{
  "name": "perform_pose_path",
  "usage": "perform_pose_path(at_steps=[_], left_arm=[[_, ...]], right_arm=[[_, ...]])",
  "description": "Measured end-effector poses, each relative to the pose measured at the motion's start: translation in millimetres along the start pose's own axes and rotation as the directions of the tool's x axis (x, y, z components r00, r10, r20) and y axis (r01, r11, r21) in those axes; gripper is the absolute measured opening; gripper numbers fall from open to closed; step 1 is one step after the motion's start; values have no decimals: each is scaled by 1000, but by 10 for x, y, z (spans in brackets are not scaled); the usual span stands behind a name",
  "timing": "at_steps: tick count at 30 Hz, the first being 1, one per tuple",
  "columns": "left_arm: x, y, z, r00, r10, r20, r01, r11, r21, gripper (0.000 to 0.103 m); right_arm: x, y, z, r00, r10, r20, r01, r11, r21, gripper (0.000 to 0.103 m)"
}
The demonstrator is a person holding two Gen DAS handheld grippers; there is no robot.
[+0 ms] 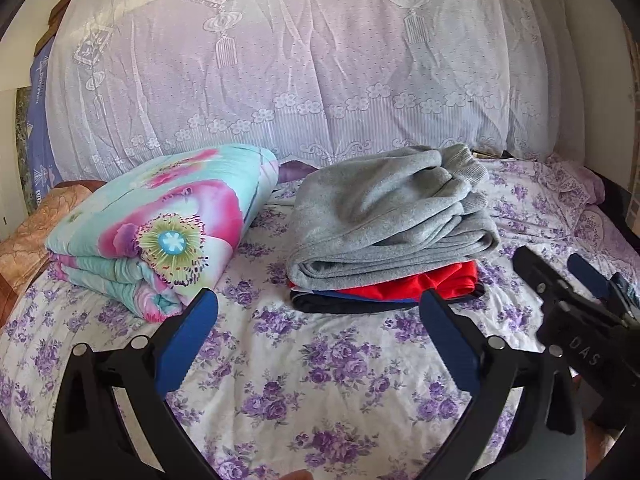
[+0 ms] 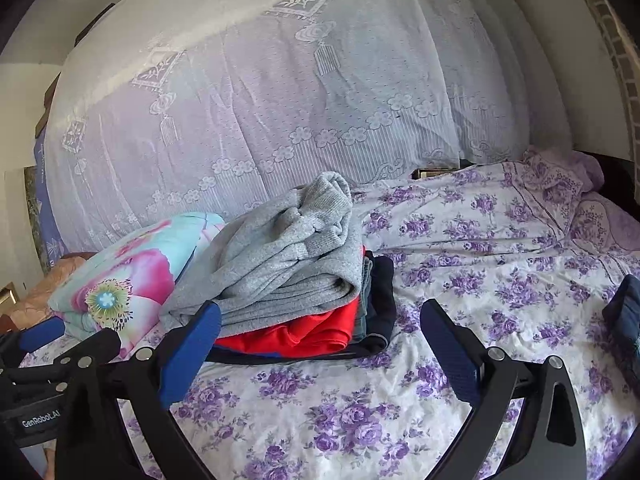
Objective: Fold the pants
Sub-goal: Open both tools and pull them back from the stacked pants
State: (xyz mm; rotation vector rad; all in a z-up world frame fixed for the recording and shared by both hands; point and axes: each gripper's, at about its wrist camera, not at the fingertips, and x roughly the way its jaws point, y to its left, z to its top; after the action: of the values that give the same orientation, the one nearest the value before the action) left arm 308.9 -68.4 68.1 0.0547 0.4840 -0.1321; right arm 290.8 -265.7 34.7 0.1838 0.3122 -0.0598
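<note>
both the left gripper [image 1: 318, 300] and right gripper [image 2: 320, 312] hang spread wide and empty over the flowered sheet [image 1: 320, 380], just before the folded grey pants [image 1: 384, 216] topping a clothes pile beside a quilt [image 1: 160, 224].

You look at a bed [image 1: 312, 380] covered with a white sheet printed in purple flowers. At 12 o'clock a large bulk stands under a white lace cover [image 1: 304, 64]. At 10 o'clock lies a folded floral quilt [image 1: 160, 224], turquoise and pink. A pale wall [image 2: 540, 40] rises at 1 o'clock. Soft daylight fills the room.
</note>
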Motion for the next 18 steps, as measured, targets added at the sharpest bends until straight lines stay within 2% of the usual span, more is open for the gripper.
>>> perform_pose_path(at_steps=[5, 7, 11, 14, 18], left_arm=[[10, -33, -14, 999, -52, -18, 51, 999, -10, 98], [-24, -58, -33, 996, -86, 11, 86, 996, -4, 98], [-153, -175, -55, 994, -14, 104, 7, 998, 61, 98], [-124, -150, -25, 996, -60, 64, 58, 998, 34, 98], [-3, -101, -20, 998, -68, -14, 68, 998, -3, 98]], right_arm=[[-11, 48, 1, 1000, 9, 2, -9, 1000, -19, 100], [-8, 55, 0, 1000, 5, 0, -5, 1000, -24, 100], [2, 33, 7, 1000, 8, -7, -8, 1000, -16, 100], [-3, 21, 19, 1000, 9, -5, -10, 1000, -10, 100], [-6, 17, 28, 1000, 8, -5, -8, 1000, -8, 100]])
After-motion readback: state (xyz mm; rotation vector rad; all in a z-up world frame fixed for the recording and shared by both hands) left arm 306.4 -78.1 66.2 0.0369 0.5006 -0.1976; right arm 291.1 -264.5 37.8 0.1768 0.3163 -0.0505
